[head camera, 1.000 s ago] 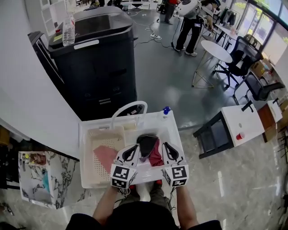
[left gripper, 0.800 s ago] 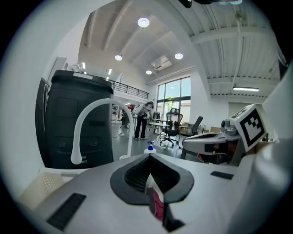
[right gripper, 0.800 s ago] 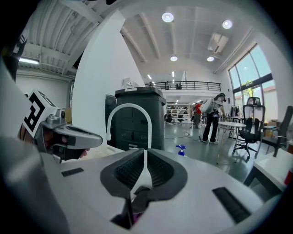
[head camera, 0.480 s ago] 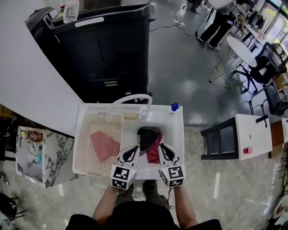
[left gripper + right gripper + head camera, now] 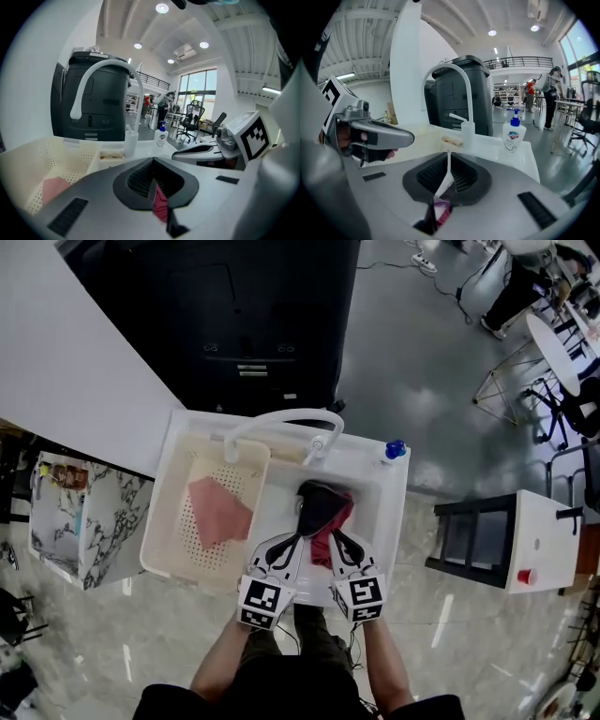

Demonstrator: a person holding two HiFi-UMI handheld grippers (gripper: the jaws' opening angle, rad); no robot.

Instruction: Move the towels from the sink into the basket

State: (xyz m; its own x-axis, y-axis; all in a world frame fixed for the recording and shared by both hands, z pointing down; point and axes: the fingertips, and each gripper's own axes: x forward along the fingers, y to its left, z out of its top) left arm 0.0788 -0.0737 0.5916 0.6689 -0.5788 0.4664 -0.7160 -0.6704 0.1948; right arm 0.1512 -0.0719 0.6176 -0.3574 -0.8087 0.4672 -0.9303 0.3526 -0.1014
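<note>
The left tool has its jaws pressed together, w/ nothing pinched. In the small gap under the closed tips a bit of the red towel shows; if it touches the tool, I cannot tell. The right tool is also pressed together, w/ a bit of red-pink cloth visible under its tips. Both tools are side by side over the front edge of the sink and point toward the towels, tilted a little down. A hand holds each tool, and the forearms come from the bottom of the head view.

Just beyond the tips lies the red towel, in the right part of the sink. A dark towel lies partly on it, on the far side. To the left, in the same white unit, sits the cream basket w/ many small holes. A pink towel is already inside it, flat on the bottom.

Behind sink & basket the white faucet makes a high arc. A soap bottle w/ blue pump stands at the far right corner. Further behind is a big black machine, and around is grey, shiny floor.
</note>
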